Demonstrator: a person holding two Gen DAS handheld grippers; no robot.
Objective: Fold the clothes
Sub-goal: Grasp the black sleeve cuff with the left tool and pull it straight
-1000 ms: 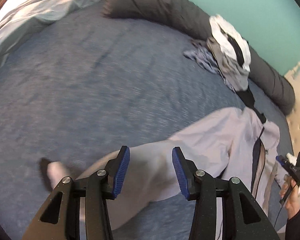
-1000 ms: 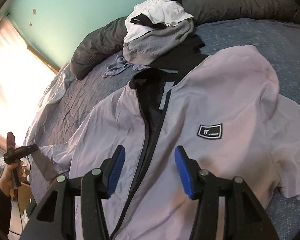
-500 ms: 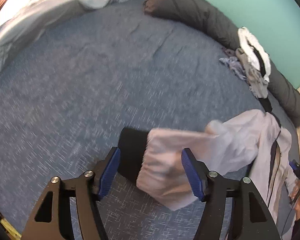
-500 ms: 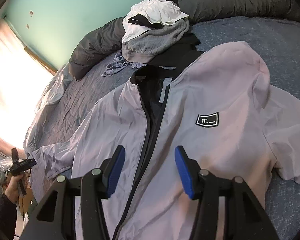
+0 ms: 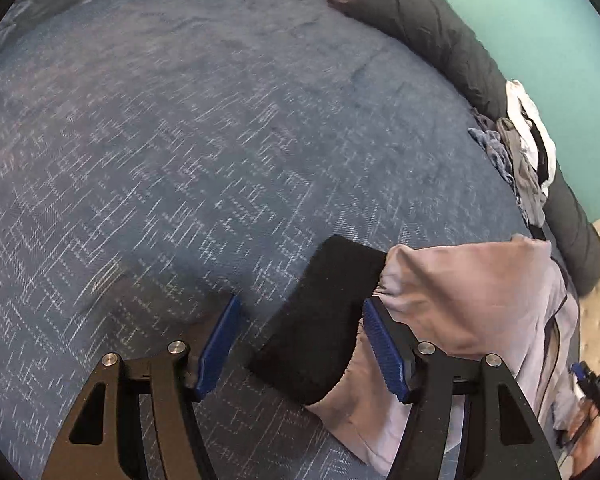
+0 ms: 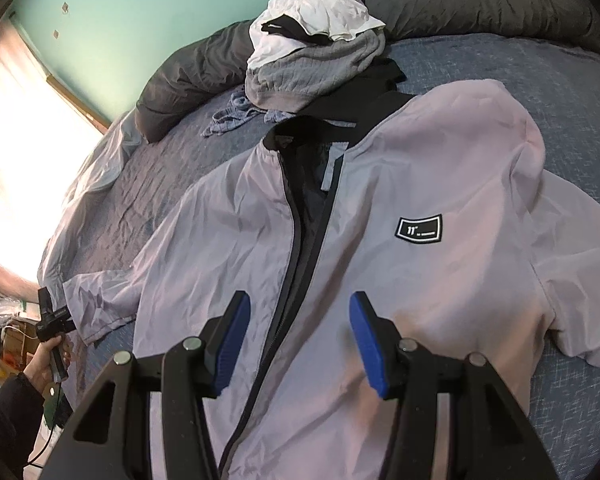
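Overall: blue bed cover [image 5: 188,128] fills most of both views, patterned w/ pale flecks, teal wall [image 6: 148,8] behind. Dark grey rolled duvet [image 5: 440,36] runs along the far edge against that wall.

Pale lilac jacket [image 6: 440,280] lies front-up on the cover, spread flat, zip part open showing dark lining. Black collar toward the duvet. Black chest patch [image 6: 419,229] w/ white print sits on one front panel. One sleeve [image 5: 460,280] extends sideways across the cover; its black cuff [image 5: 324,316] lies flat on the cover at the sleeve end.

Unsorted clothes pile [image 6: 316,48], white, grey and black items, rests against the duvet just beyond the jacket collar. Crumpled blue-grey garment [image 6: 230,118] lies beside the pile.

Left gripper [image 5: 300,344]: fingers apart, blue pads either side of the cuff, none pressing on it; cuff sits between them, nearer the right-hand pad. Nothing gripped. Seen from the right wrist view, it is at the sleeve end, held by a hand w/ dark sleeve.

Right gripper [image 6: 298,338]: fingers apart, hovering over the jacket's lower front, straddling the zip line. No fabric pinched.
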